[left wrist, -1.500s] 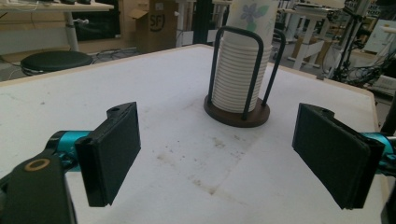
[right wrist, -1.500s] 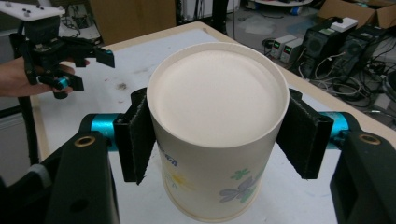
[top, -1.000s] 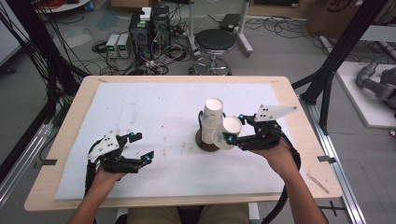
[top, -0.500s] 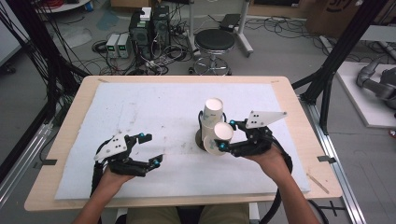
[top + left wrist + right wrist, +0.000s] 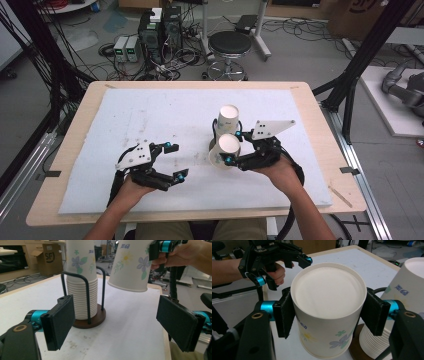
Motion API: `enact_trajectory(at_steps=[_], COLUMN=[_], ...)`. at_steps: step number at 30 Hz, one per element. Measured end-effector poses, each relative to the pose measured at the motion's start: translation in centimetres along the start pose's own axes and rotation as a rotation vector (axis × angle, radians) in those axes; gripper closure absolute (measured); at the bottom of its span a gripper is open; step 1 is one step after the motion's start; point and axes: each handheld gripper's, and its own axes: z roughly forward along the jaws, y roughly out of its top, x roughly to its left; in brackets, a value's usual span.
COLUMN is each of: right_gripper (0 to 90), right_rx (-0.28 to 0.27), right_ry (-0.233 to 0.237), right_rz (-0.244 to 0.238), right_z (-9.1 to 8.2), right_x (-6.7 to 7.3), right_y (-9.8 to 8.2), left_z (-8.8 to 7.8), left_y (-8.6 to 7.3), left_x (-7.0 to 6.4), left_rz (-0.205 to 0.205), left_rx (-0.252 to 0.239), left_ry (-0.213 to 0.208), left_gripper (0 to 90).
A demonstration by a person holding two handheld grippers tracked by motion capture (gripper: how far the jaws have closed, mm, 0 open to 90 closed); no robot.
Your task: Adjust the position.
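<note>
Paper cup (image 5: 328,315), upside down, is hanging clamped in the right tool (image 5: 234,148) just beside the cup stack (image 5: 82,296) in its holder. Left tool (image 5: 175,161) is waiting released above the table (image 5: 165,107). Squeezing harder risks crushing the thin wall.
</note>
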Motion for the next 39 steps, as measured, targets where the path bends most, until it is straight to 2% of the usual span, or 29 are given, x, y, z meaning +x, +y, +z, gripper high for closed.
enact_trajectory(at_steps=[8, 17, 24, 39], right_gripper=[34.8, 34.8, 34.9, 34.9], right_rx=[0.008, 0.014, 0.021, 0.027], right_ry=[0.03, 0.06, 0.101, 0.123], right_rz=[-0.015, -0.027, -0.043, -0.05], right_z=[0.9, 1.6, 2.7, 3.3], right_x=[0.5, 0.9, 1.6, 1.8], right_y=[0.2, 0.2, 0.6, 0.8], left_z=[1.6, 2.3, 3.4, 4.6], left_y=[0.2, 0.2, 0.5, 0.3], left_x=[-0.5, -0.8, -1.2, -1.1], left_rz=[0.01, 0.017, 0.025, 0.025], left_rx=[0.011, 0.02, 0.013, 0.036], left_ry=[-0.053, -0.088, -0.119, -0.134], left_gripper=[15.4, 15.4, 15.4, 15.4])
